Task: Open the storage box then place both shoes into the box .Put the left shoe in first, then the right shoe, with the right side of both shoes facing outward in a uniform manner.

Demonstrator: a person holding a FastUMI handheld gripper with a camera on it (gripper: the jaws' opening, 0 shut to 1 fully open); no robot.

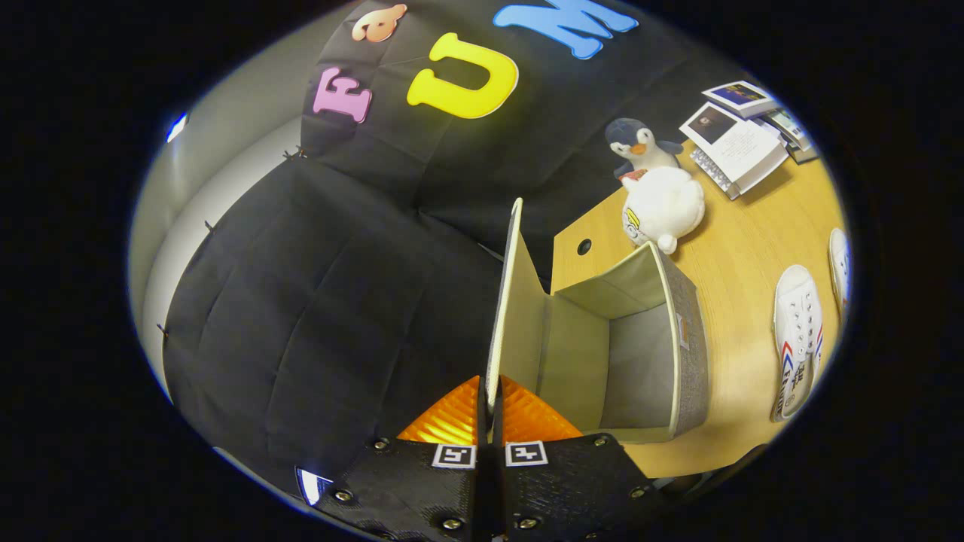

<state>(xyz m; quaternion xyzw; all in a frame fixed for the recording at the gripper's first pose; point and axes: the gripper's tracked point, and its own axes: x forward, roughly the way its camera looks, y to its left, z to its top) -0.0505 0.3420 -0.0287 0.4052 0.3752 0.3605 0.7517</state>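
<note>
tool [489,403] clamps the storage box [678,331] lid [506,301] (shoe [797,339] lettering unreadable).

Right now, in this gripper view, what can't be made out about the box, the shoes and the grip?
- Storage box: its near floor is hidden behind the gripper, whose fingers are shut on the raised lid.
- Nearer shoe: its printed side markings are too small to read.
- Farther shoe: cut off by the view's edge, so left or right cannot be told.
- Booklets: covers too small to make out.
</note>
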